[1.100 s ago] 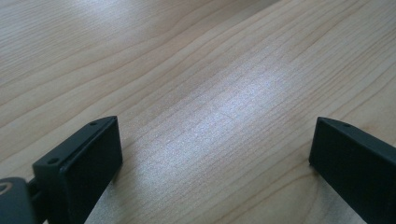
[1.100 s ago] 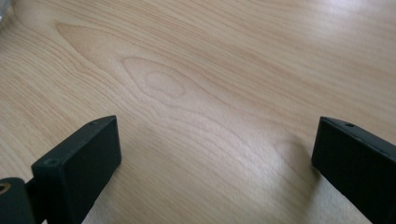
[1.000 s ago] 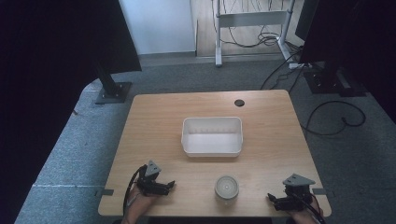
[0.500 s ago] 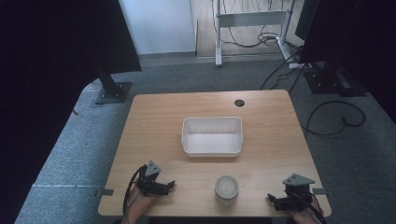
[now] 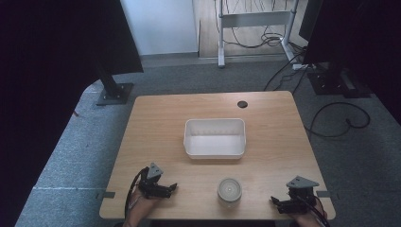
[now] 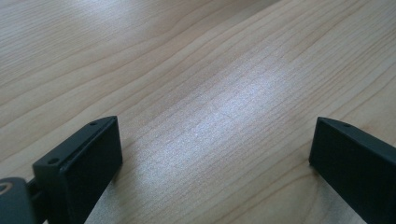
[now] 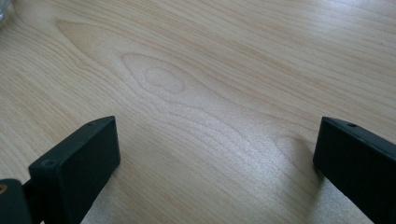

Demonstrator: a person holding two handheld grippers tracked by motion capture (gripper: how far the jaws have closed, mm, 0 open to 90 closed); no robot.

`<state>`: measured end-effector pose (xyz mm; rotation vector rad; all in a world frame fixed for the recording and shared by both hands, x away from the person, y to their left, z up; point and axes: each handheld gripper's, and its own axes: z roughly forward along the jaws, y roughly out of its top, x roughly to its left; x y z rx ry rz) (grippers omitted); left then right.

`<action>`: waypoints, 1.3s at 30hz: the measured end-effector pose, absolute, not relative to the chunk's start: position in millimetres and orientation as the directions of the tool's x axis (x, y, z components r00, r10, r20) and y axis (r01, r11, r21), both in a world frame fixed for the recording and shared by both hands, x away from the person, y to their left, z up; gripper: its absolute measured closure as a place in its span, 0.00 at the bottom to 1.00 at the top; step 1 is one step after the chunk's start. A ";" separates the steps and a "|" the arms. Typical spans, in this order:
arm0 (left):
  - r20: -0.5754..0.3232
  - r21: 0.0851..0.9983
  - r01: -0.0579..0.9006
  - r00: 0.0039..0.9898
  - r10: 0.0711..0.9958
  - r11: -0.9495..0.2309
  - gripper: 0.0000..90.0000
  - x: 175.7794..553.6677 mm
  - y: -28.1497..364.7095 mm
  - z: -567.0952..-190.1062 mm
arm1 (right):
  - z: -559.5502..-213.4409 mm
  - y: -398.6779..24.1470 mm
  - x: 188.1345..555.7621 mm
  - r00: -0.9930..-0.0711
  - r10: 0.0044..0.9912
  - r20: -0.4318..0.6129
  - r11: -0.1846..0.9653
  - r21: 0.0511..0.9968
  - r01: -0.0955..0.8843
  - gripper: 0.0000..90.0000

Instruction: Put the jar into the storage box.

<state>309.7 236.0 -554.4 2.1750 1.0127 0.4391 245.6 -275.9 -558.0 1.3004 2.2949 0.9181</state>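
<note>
Nothing is started yet, as I judge it. My left hand-held gripper (image 5: 171, 187) rests at the tabletop's (image 5: 156, 123) 7 o'clock corner, jaws wide apart over bare wood; my right hand-held gripper (image 5: 275, 202) sits at 5 o'clock, jaws equally spread and empty. The small round lidded jar (image 5: 229, 190) stands upright between them near the 6 o'clock edge, untouched. The white bin (image 5: 215, 138) at the centre looks empty. Grasping the jar and any move toward the bin remain
</note>
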 end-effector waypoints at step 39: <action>0.015 0.708 0.537 0.639 0.769 -0.459 0.03 309.7 236.0 -554.4 | -541.9 -242.0 229.2 -0.649 0.761 0.002 0.452 0.715 0.533 0.03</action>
